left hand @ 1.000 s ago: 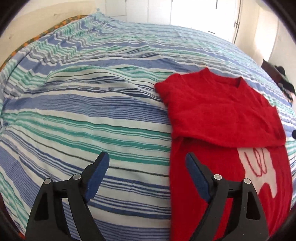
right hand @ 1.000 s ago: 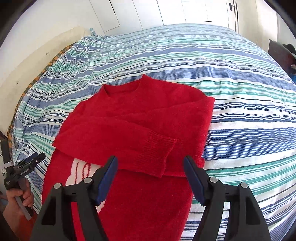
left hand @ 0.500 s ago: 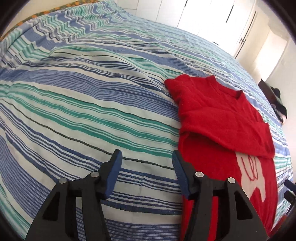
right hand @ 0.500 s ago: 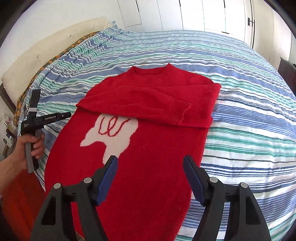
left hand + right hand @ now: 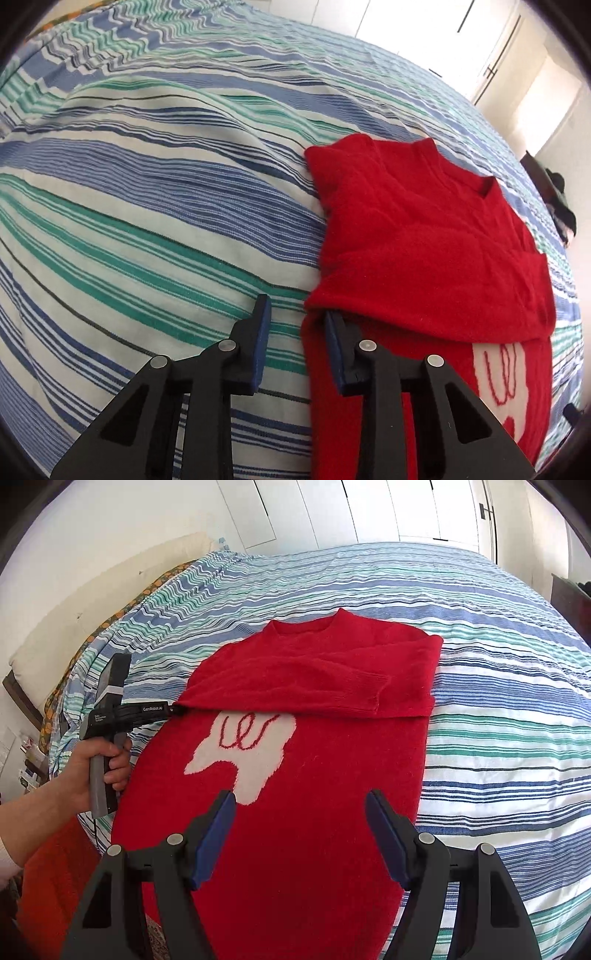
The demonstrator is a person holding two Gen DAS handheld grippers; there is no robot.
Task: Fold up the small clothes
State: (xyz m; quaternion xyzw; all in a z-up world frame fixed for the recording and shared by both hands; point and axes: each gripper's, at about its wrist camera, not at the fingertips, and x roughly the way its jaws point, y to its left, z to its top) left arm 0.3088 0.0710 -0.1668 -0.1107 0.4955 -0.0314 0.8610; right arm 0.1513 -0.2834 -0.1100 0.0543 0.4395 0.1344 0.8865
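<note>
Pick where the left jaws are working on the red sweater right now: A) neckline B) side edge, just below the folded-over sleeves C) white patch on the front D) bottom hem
B: the left gripper straddles the red sweater's side edge under the folded sleeve, its jaws closing on that edge.

Black grippers (image 5: 300, 840), blue pads, silver screws.

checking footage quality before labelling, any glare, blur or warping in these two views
Left wrist view: doorway top right blown out white; strong fisheye bend in the striped bedspread; red sweater sharp, near left gripper slightly soft. Right wrist view: bright, even daylight; wardrobe doors pale but readable; stripes bow toward the edges; dark corner vignette; no motion blur.
</note>
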